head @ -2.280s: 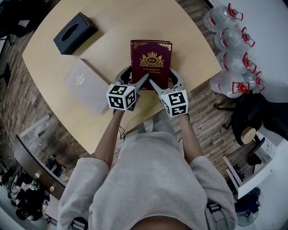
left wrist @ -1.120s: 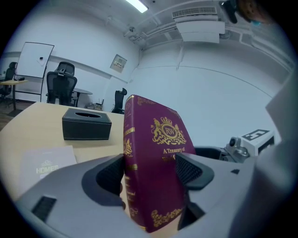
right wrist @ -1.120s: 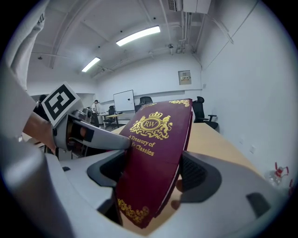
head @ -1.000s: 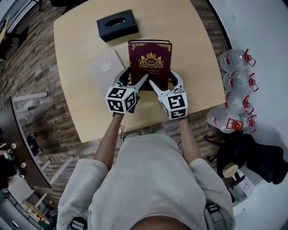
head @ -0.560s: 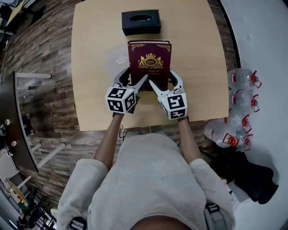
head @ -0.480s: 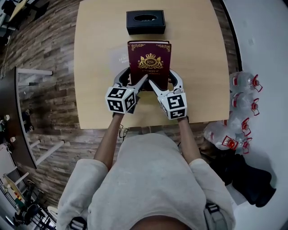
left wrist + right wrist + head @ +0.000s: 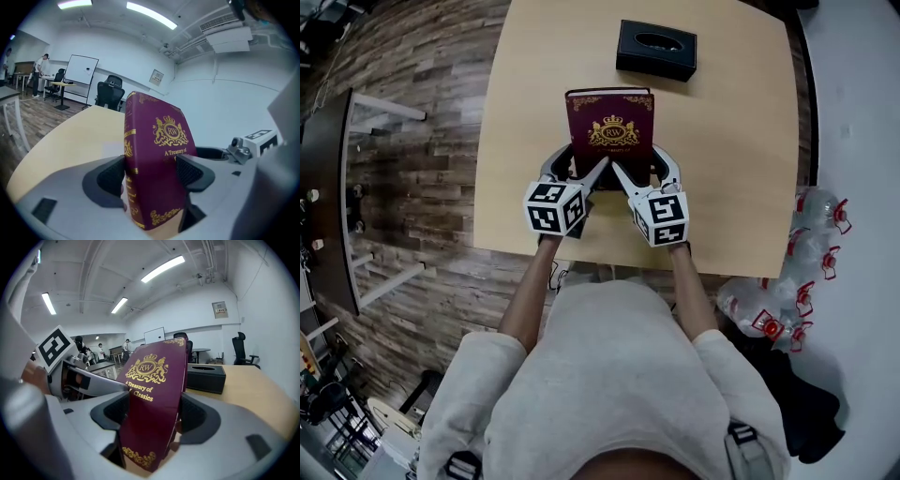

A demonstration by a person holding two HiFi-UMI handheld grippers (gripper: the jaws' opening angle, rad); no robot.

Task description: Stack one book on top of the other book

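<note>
Two hand-held claws carry a red book point(image 7: 610, 131) above a pale wooden table point(image 7: 731, 187). The left claw point(image 7: 578, 169) is clamped on the book's near corner at the spine. The right claw point(image 7: 645, 171) is clamped on the near corner at the page side, and its jaws have just been closing with the book between them. The rest of the book juts out ahead of both claws, tilted upward and seemingly clear of the table.

Likely risks: only two corners are gripped, so the book's weight hangs well ahead of the pads and it could sag or slide out. The right pads squeeze loose pages rather than a stiff spine, so the cover could splay. If one claw leads the other, the book would twist.

The other book is not plainly in sight. A pale patch point(image 7: 112, 150) on the table ahead of the left claw, just left of the spine, may be it. If it lies hidden under the load, a release could land askew or shove it. A black tissue box point(image 7: 656, 50) sits beyond the book's far edge, apart from it, and a long forward push could knock it.

The book is a thick maroon hardback with gold corner ornaments and gold bands on the spine. Its cover bears a crowned gold crest lettered RW and a title beginning "A Treasury of".
</note>
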